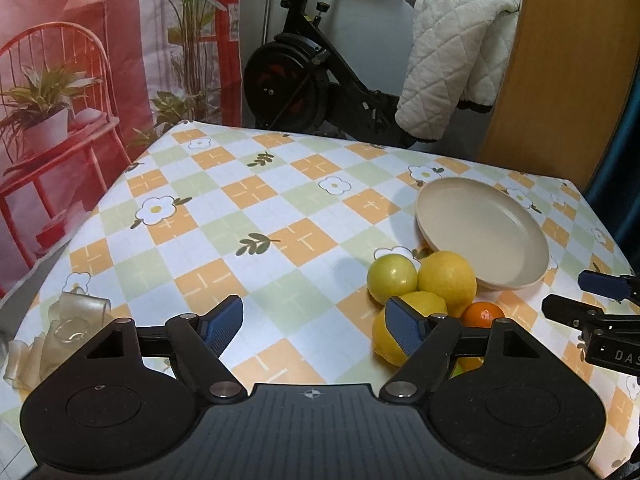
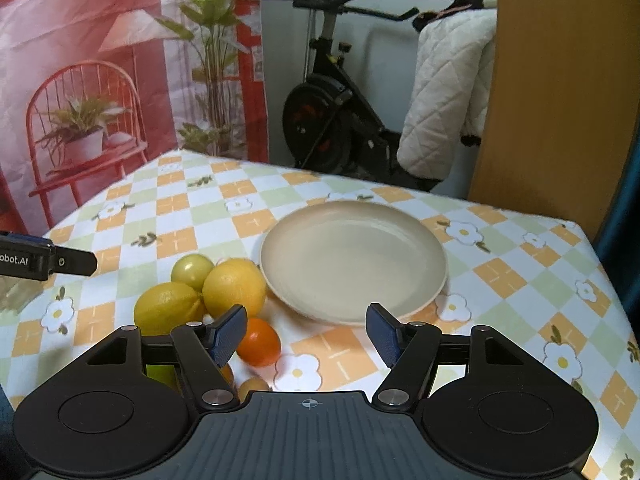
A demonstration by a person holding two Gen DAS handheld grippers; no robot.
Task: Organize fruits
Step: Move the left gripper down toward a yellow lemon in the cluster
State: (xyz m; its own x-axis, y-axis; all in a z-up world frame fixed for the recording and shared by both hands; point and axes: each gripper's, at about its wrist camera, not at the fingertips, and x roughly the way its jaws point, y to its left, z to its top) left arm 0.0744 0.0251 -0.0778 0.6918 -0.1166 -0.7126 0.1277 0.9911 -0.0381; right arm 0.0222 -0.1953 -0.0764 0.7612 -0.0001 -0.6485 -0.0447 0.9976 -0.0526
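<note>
We take the beige plate [image 2: 354,260] as our landmark; it sits empty on the checked tablecloth [image 1: 240,216], toward the far right part of the table.

The fruits lie in a tight cluster against the plate's near-left rim. A large yellow citrus [image 2: 234,288] touches the rim, with a pale green round fruit [image 2: 192,271] just left of it on the far side. A lemon [image 2: 168,308] lies nearer to us than those two, touching the large citrus. A small orange fruit [image 2: 259,342] sits on the near side of the cluster, a little apart from the plate. Nearer still, a green fruit and a small yellowish one peek out behind our right gripper's frame; we cannot tell what they are.

Our left gripper [image 1: 314,324] hangs over bare cloth to the left of the plate, its jaws standing wide apart with nothing between them. Its right finger [image 1: 404,330] overlaps the lemon in view, but we cannot tell whether it touches.

Our right gripper [image 2: 306,334] points at the near edge of the plate, jaws parted about halfway and empty. Its left finger [image 2: 229,334] is just beside the small orange fruit.

Far left of the plate, at the table's edge, lies some crumpled clear tape [image 1: 60,332]. Beyond the table stands an exercise bike [image 1: 304,76].
</note>
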